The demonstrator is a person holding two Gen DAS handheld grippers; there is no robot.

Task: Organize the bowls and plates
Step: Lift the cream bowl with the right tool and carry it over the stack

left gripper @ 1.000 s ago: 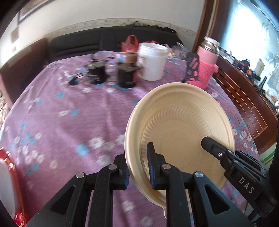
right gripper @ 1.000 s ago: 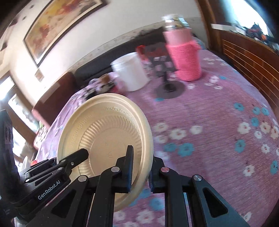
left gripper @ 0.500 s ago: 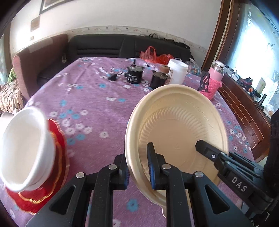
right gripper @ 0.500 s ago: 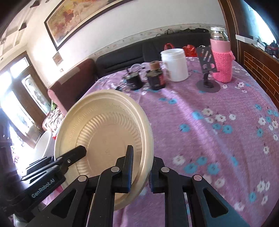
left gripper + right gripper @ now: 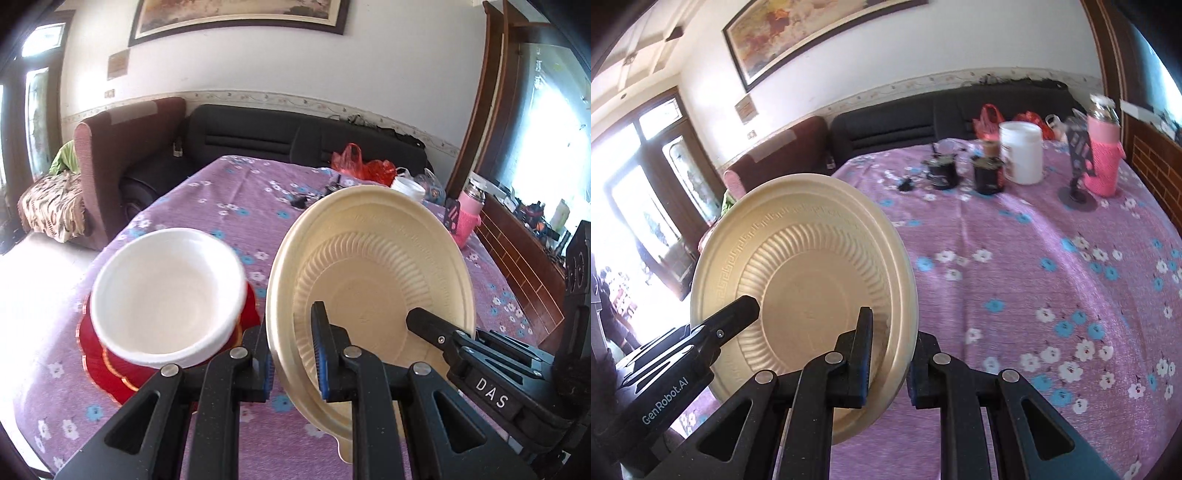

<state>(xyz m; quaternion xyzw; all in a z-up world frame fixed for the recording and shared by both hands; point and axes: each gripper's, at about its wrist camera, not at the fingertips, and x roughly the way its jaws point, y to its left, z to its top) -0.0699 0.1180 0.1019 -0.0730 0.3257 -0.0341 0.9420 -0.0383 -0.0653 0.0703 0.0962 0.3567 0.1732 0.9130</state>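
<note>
Both claws pinch one cream plate upright above the surface, so the carrying step looks underway. At nine o'clock of the plate in the left view, a white bowl sits on red plates. The left claw is closed on the plate's rim; the right claw clamps the opposite edge. Next, the plate probably needs laying flat, clear of the bowl. Far off, at one o'clock, a white tub and a pink flask pose no obstruction.

To your left of the held plate, the foam bowl sits on a stack of plates. Behind the plate, near the sofa, stands the tub, with the flask to its right.
</note>
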